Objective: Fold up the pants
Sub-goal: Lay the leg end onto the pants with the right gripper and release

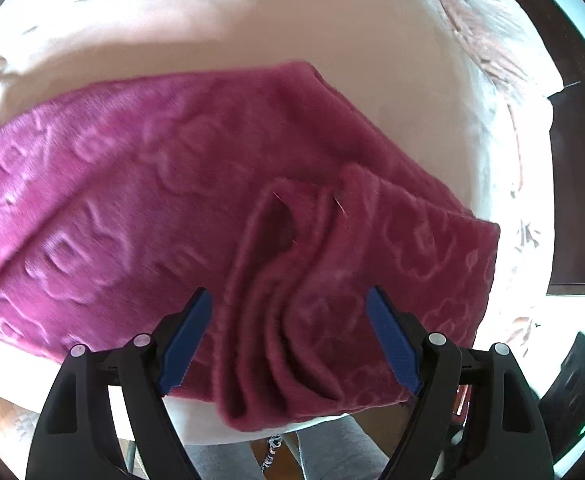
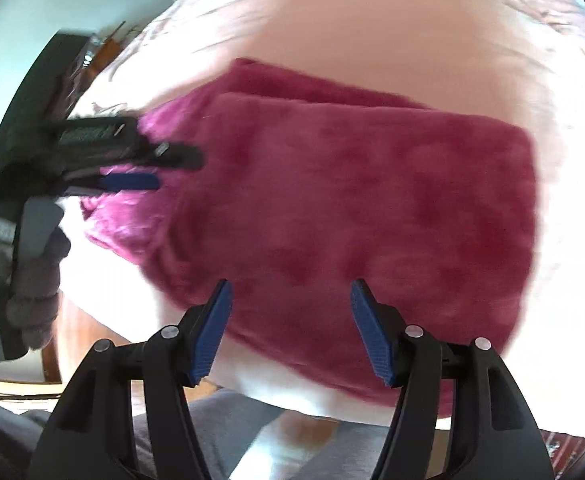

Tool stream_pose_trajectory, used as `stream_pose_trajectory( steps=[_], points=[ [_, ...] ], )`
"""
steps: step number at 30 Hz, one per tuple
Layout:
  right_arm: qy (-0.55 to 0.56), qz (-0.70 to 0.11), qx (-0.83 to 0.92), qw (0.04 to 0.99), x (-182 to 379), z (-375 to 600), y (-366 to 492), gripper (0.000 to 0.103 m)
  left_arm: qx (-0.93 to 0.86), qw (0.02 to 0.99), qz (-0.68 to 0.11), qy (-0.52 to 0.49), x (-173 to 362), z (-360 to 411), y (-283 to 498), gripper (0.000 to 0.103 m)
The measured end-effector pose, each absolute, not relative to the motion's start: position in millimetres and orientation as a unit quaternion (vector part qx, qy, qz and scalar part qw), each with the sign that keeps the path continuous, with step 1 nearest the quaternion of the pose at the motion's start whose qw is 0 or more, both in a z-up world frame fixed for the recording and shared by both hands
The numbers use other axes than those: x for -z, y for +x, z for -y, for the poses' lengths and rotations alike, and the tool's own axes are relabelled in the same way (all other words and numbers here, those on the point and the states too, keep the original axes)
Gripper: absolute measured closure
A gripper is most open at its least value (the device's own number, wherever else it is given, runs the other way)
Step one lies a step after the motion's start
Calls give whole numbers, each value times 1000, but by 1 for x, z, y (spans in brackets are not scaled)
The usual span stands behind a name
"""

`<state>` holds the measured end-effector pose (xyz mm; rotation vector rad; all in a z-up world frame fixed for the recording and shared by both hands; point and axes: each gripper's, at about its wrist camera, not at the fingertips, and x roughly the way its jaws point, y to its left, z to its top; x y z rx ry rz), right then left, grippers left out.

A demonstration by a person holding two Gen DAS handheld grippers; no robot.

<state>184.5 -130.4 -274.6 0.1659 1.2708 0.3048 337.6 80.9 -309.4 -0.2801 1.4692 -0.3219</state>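
The magenta fleece pants (image 1: 180,208) with an embossed pattern lie folded on a pale pink bed. In the left wrist view a bunched waistband end (image 1: 292,280) sits between the fingers of my open left gripper (image 1: 290,300), which hovers over the near edge and holds nothing. In the right wrist view the pants (image 2: 352,208) form a folded rectangle. My right gripper (image 2: 290,292) is open and empty above their near edge. The left gripper (image 2: 164,168) shows at the left of that view, over the pants' crumpled left end.
The pale pink bedsheet (image 1: 252,40) spreads beyond the pants. The bed's near edge (image 2: 300,396) runs just below the grippers, with grey-trousered legs (image 2: 228,432) under it. A dark chair (image 1: 572,392) stands at the right. Dark furniture (image 2: 52,72) stands at the far left.
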Motion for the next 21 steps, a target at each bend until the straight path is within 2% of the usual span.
stream_pose_trajectory(
  steps=[5, 8, 13, 21],
  points=[
    [54, -604, -131, 785, 285, 176, 184, 40, 106, 731, -673, -47, 329, -59, 318, 27],
    [28, -629, -140, 764, 311, 190, 182, 40, 78, 736, -673, -3, 352, -54, 310, 25],
    [-31, -636, -186, 749, 323, 187, 181, 40, 58, 751, -657, 3, 362, -53, 307, 22],
    [3, -601, -220, 768, 282, 214, 209, 40, 8, 763, -644, -63, 330, -64, 282, 24]
  ],
)
